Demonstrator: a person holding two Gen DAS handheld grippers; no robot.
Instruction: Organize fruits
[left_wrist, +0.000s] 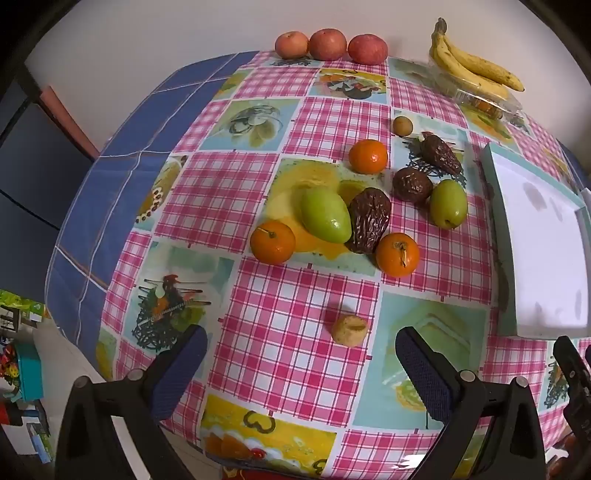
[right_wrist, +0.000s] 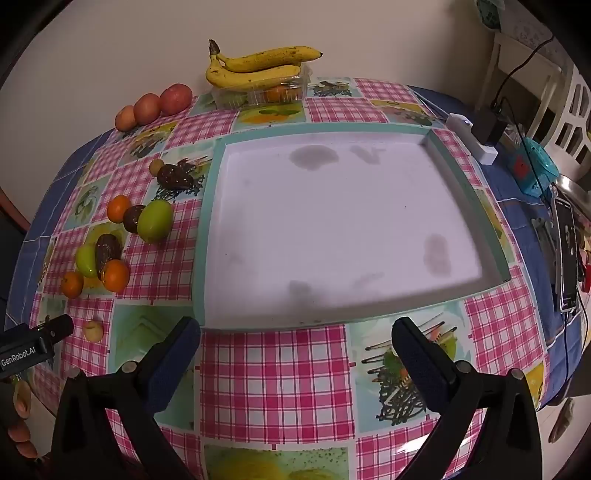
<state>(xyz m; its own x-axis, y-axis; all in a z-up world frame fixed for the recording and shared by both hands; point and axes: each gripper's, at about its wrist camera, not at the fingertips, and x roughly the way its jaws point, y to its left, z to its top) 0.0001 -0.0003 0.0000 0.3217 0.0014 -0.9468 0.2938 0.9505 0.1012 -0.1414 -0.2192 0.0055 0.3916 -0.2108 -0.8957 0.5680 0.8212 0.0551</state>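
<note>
One small pale-yellow round fruit (left_wrist: 349, 329) sits on the checked counter (left_wrist: 280, 332) dead ahead of the left tongs (left_wrist: 301, 373), nearest arm. Both tongs released; right tongs (right_wrist: 295, 365) face the empty white tray (right_wrist: 332, 221).

A square white foam tray with a teal rim (right_wrist: 436, 147) lies on the pink checked tablecloth (right_wrist: 277, 380), toward its right side. To the tray's left, small orange tangerines (left_wrist: 272, 242), green oval fruits (left_wrist: 325, 214) and wrinkled dark brown fruits (left_wrist: 370, 220) cluster together, some touching. A small pale round fruit (left_wrist: 349, 329) sits alone nearer the front edge. Along the back wall, three red apples (left_wrist: 327, 44) stand in a row at left; yellow bananas (right_wrist: 258, 64) rest on a clear plastic box (right_wrist: 258, 94) behind the tray.
</note>
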